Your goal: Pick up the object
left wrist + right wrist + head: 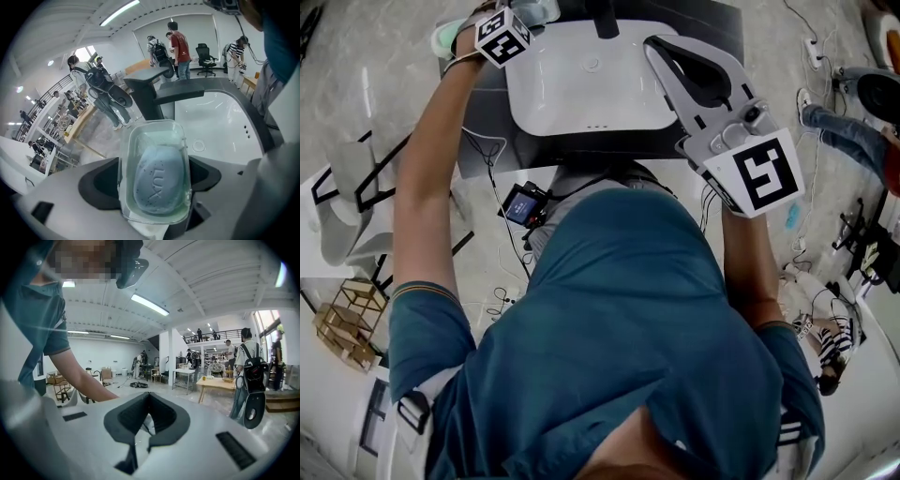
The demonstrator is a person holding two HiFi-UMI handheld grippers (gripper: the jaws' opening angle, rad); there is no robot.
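A clear plastic soap dish with a pale blue bar of soap in it sits between the jaws of my left gripper. The dark pads press on both of its long sides, and it hangs above the white sink. In the head view the left gripper is at the sink's far left corner, with its marker cube uppermost. My right gripper hovers over the sink's right edge, its jaws closed together on nothing.
A black faucet stands at the back of the sink, beyond the dish. Cables and a small screen device hang at the person's waist. A wooden rack stands on the floor at left. Several people stand in the hall behind.
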